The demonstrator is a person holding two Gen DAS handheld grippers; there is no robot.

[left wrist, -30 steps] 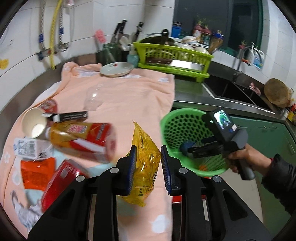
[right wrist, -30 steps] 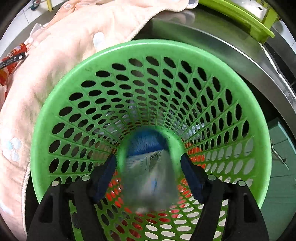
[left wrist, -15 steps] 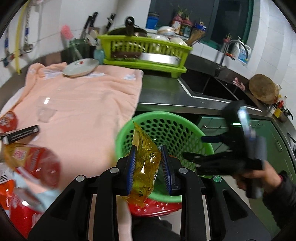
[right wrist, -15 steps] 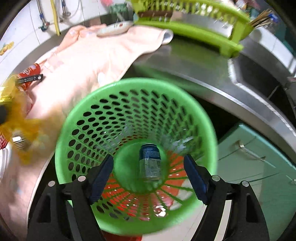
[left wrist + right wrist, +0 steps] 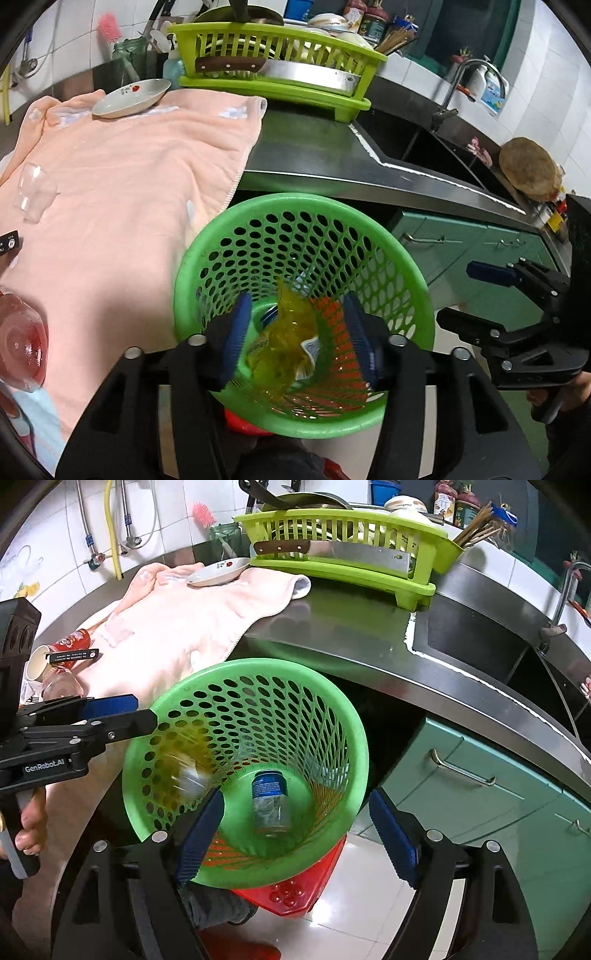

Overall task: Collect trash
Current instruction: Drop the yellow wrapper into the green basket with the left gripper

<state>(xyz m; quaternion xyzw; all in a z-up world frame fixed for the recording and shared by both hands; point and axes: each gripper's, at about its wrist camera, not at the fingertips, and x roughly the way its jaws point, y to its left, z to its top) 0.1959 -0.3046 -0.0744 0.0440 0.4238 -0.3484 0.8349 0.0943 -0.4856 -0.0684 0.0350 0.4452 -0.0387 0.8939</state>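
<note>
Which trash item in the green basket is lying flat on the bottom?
The blue-capped bottle: it lies on the basket floor, while the yellow wrapper is blurred mid-fall.

The right gripper (image 5: pixel 295 834) hung over a green perforated basket (image 5: pixel 332 716) that stood on a red stool (image 5: pixel 306 886) in front of the steel counter (image 5: pixel 354 627). Its jaws had just been opening and stood wide apart with nothing between the blue pads (image 5: pixel 393 836). A blue-capped clear bottle (image 5: pixel 270 803) lay on the basket's floor. A yellow wrapper (image 5: pixel 181 760), blurred, was inside the basket against its left wall, below the left gripper (image 5: pixel 122 712), which reached in from the left with a hand (image 5: pixel 31 823) on its handle. A peach towel (image 5: pixel 177 627) covered the counter's left part, bearing a white dish (image 5: pixel 218 572), a paper cup (image 5: pixel 38 661) and a red can (image 5: pixel 72 644). A lime dish rack (image 5: pixel 347 542) stood behind.
</note>
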